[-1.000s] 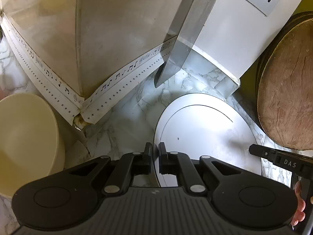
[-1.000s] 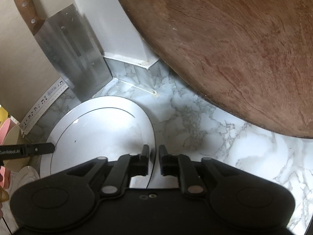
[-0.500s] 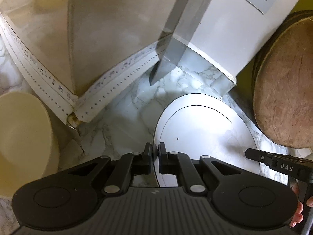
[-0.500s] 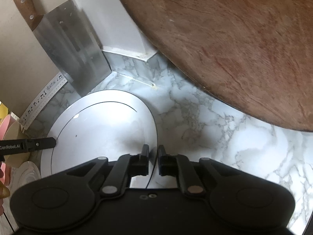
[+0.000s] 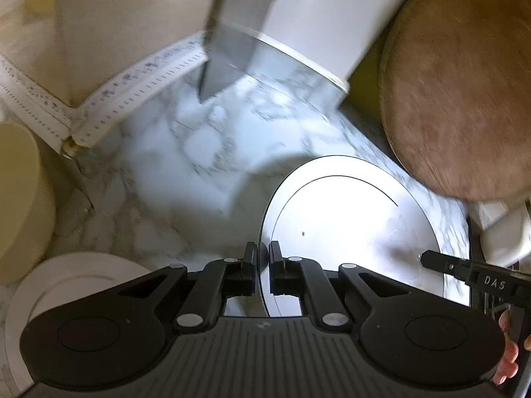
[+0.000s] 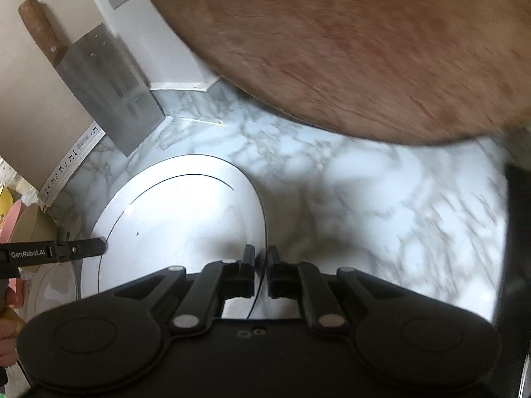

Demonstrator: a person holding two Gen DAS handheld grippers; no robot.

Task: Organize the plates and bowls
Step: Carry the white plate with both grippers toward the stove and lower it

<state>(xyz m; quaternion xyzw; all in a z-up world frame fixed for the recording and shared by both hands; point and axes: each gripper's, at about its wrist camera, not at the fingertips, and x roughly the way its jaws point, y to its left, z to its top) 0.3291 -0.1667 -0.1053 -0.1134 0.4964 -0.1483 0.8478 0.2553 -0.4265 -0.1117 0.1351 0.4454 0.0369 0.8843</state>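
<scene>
Left gripper [image 5: 263, 267] clamped on the white plate [image 5: 348, 232] at its 9 o'clock rim; right gripper [image 6: 261, 268] pinching the 3 o'clock rim. Plate over the marble counter [image 6: 365, 205], contact underneath hidden. Near rim cut off by both gripper bodies. Cleaver [image 6: 109, 89] at 10 o'clock, wooden board [image 6: 348, 49] at 1 o'clock, motion-blurred. Cream bowl [image 5: 20, 199] cropped at 9 o'clock, another plate [image 5: 66, 272] partly hidden.
</scene>
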